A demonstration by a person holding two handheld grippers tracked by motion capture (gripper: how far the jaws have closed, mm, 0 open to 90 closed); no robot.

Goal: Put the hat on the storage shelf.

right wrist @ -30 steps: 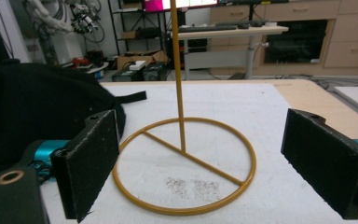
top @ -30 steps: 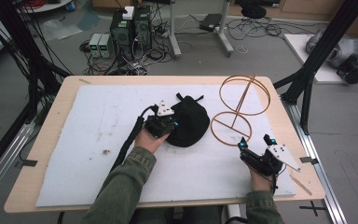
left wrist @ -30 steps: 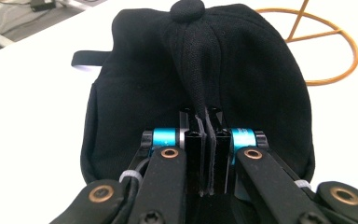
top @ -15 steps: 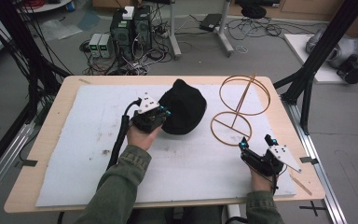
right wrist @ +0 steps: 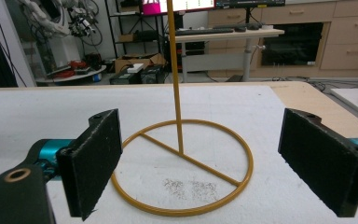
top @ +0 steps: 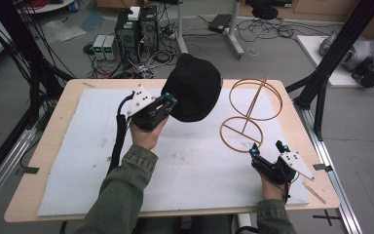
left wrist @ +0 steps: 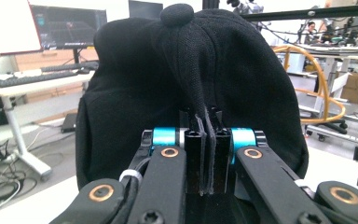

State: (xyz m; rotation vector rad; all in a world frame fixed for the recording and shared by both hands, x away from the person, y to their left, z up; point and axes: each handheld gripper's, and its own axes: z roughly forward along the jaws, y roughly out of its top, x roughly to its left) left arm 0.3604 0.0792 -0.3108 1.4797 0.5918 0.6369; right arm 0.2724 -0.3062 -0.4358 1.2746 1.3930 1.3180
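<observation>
Black cap (top: 195,92) hangs clear of the table (top: 68,92), held up in the air by the left gripper (top: 168,102) beside the gold wire hat stand (top: 251,114). In the left gripper view, the jaws are pressed together on a fold of the cap's (left wrist: 135,93) fabric, with the crown button (left wrist: 177,14) at the top and the cloth draping down on either side of the pads. No brand mark, label or legible writing is visible on the cap in any view. The stand has a round base ring resting on the white mat (top: 92,161), a thin upright rod and a second ring on top. The right gripper (top: 268,148) rests low on the mat near the table's front edge, just short of the stand's base. In its own view, the jaws stand wide apart with nothing between them, facing the stand (right wrist: 182,163). A monitor behind is lit but unreadable.
</observation>
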